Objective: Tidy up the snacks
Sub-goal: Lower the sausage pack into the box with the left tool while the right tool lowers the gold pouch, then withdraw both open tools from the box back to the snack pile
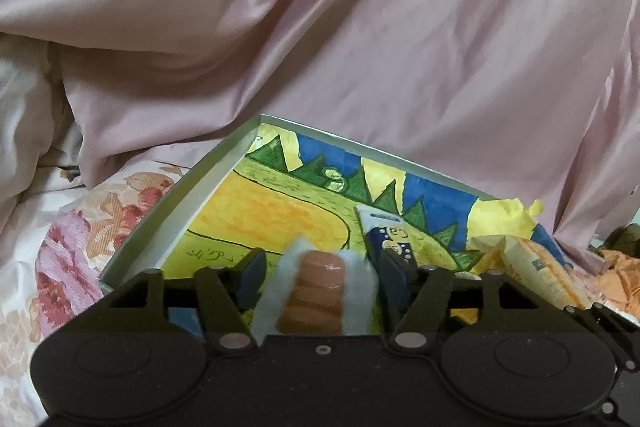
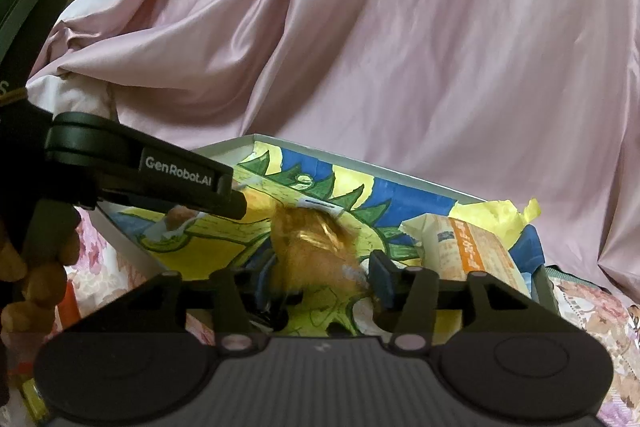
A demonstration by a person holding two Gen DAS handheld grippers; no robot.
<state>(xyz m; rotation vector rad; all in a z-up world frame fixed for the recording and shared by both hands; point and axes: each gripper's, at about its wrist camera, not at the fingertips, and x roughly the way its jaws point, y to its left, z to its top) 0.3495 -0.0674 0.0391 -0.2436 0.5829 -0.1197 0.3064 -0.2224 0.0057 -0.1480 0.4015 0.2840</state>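
Observation:
A shallow white box (image 1: 208, 179) lined with a yellow, green and blue drawing lies on the bed. My left gripper (image 1: 320, 259) hangs over its near left part. A blurred clear packet of brown biscuits (image 1: 318, 291) sits between the jaws, which stand a little wider than it. My right gripper (image 2: 320, 267) is over the box's middle, jaws apart around a blurred gold-wrapped snack (image 2: 316, 243), with a gap at the right pad. In the box lie a blue-and-white packet (image 1: 386, 227) and a pale packet with orange print (image 2: 468, 247). The left gripper (image 2: 236, 201) shows from the side in the right wrist view.
Crumpled pink satin sheet (image 1: 360, 27) rises behind the box. A floral bedspread (image 1: 60, 247) lies around it. Yellow tissue paper (image 1: 508, 215) bunches in the box's far right corner. A person's hand (image 2: 40, 267) holds the left gripper.

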